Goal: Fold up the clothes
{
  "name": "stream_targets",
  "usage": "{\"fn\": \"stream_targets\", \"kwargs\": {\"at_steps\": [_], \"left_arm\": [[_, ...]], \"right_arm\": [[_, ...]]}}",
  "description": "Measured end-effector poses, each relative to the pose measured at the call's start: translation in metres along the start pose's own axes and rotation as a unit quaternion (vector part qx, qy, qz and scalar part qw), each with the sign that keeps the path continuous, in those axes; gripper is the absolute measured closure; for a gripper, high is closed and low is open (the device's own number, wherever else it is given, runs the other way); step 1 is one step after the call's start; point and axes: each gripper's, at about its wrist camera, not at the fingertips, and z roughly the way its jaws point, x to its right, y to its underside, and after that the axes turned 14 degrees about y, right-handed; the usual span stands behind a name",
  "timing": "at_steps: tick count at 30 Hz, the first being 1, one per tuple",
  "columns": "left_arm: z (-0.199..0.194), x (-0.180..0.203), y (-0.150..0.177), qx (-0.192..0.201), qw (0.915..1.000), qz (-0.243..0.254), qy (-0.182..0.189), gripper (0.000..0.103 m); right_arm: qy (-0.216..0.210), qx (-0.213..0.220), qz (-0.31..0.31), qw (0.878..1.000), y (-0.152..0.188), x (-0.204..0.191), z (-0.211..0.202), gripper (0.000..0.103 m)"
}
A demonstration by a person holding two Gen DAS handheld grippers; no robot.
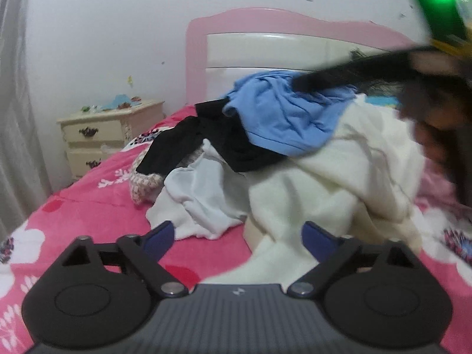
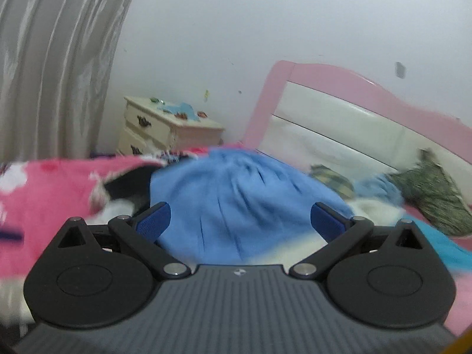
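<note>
A heap of clothes lies on the pink flowered bedspread (image 1: pixel 97 206). In the left wrist view a blue garment (image 1: pixel 283 112) tops the heap, over a black one (image 1: pixel 206 138), a white one (image 1: pixel 200 200) and a cream one (image 1: pixel 339 188). My left gripper (image 1: pixel 239 236) is open just in front of the white and cream cloth, nothing between its blue pads. In the right wrist view my right gripper (image 2: pixel 240 221) is open over the blue garment (image 2: pixel 236 200), which fills the gap between the pads; the pads stand apart from it. The picture is blurred.
A pink and cream headboard (image 1: pixel 265 47) stands behind the heap. A cream nightstand (image 1: pixel 103 135) sits left of the bed beside a grey curtain (image 2: pixel 53 59). A dark blurred shape with a green light (image 1: pixel 436 44) crosses the upper right. Green patterned cloth (image 2: pixel 433 188) lies by the headboard.
</note>
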Motion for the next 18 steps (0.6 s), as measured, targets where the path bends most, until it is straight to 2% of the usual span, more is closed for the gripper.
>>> {"fn": "stream_targets", "kwargs": {"at_steps": [1, 3, 6, 8, 9, 11, 12, 13, 14, 16, 17, 18], "left_arm": [[0.003, -0.003, -0.001, 0.000, 1.0000, -0.006, -0.002, 0.022], [0.007, -0.011, -0.005, 0.005, 0.9997, -0.024, -0.003, 0.039], [0.014, -0.024, -0.019, 0.023, 0.9982, -0.054, 0.010, 0.040], [0.022, -0.027, -0.035, 0.037, 0.9980, -0.049, 0.016, 0.040], [0.030, -0.026, -0.045, 0.040, 0.9983, -0.037, 0.020, 0.034], [0.046, -0.023, -0.066, 0.045, 0.9986, -0.014, 0.026, 0.023], [0.054, -0.021, -0.075, 0.045, 0.9987, -0.006, 0.025, 0.022], [0.063, -0.018, -0.084, 0.045, 0.9987, 0.001, 0.023, 0.022], [0.071, -0.015, -0.090, 0.046, 0.9987, 0.001, 0.022, 0.023], [0.085, -0.008, -0.102, 0.048, 0.9985, 0.001, 0.027, 0.025], [0.091, -0.004, -0.106, 0.046, 0.9985, 0.004, 0.030, 0.031], [0.096, 0.000, -0.109, 0.043, 0.9985, 0.007, 0.033, 0.042]], "right_arm": [[0.008, -0.008, 0.011, 1.000, -0.008, -0.008, 0.015, 0.002], [0.021, -0.027, 0.022, 0.999, -0.018, -0.018, 0.040, 0.004], [0.036, -0.073, 0.025, 0.996, -0.018, -0.029, 0.074, 0.012], [0.032, -0.104, 0.029, 0.994, -0.014, -0.027, 0.085, 0.021], [0.027, -0.112, 0.033, 0.993, -0.011, -0.026, 0.087, 0.026], [0.013, -0.121, 0.050, 0.991, -0.012, -0.018, 0.082, 0.064], [0.006, -0.124, 0.062, 0.990, -0.014, -0.013, 0.077, 0.074], [0.002, -0.124, 0.072, 0.990, -0.016, -0.009, 0.072, 0.089], [0.006, -0.119, 0.079, 0.990, -0.017, -0.005, 0.067, 0.095], [0.007, -0.113, 0.098, 0.989, -0.022, 0.004, 0.060, 0.097], [0.003, -0.110, 0.109, 0.988, -0.022, 0.010, 0.055, 0.097], [-0.001, -0.107, 0.117, 0.987, -0.024, 0.016, 0.052, 0.097]]}}
